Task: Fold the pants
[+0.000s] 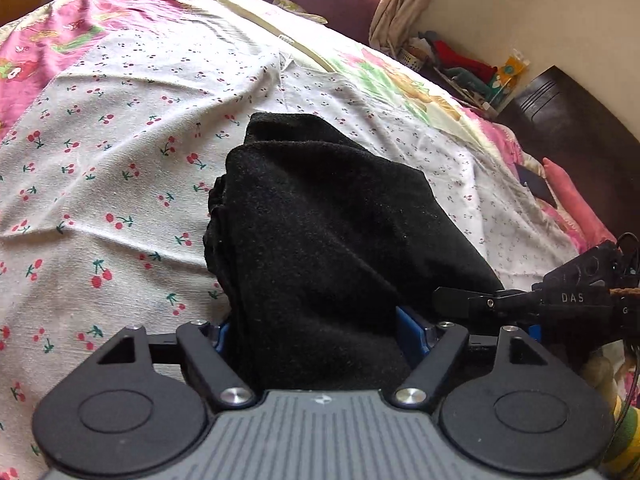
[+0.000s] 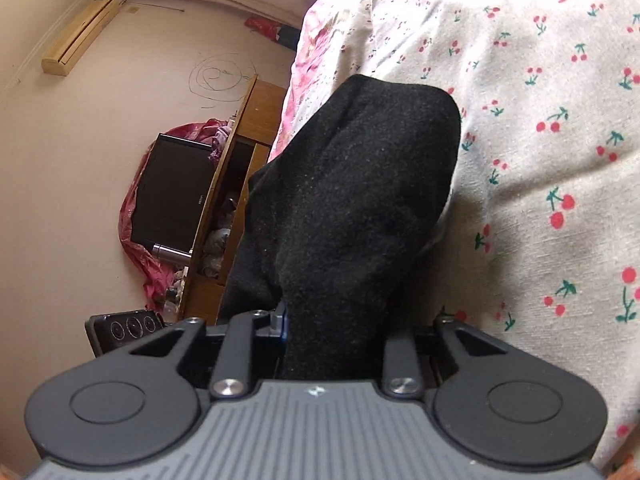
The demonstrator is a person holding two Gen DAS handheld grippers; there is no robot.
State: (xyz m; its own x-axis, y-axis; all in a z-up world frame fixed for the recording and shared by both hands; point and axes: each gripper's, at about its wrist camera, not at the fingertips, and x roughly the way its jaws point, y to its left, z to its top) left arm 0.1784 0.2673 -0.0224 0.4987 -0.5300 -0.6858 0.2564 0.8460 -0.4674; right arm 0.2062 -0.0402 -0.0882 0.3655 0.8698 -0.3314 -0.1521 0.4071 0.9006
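The black pants (image 1: 320, 232) lie bunched in a thick folded bundle on the cherry-print sheet (image 1: 120, 168). My left gripper (image 1: 320, 332) is shut on the near end of the pants, its blue pads (image 1: 408, 330) pressed into the cloth. My right gripper (image 2: 332, 328) is shut on another part of the same pants (image 2: 352, 184), lifted off the sheet (image 2: 552, 120). The right gripper's body (image 1: 560, 300) shows in the left wrist view at the right, close beside the left one. The fingertips of both are hidden by cloth.
The bed has a pink floral cover (image 1: 52, 32) under the sheet. A dark headboard (image 1: 568, 120) and a cluttered shelf (image 1: 460, 68) lie at the right. Beside the bed stand a wooden cabinet (image 2: 236, 168) and a black monitor (image 2: 172, 192).
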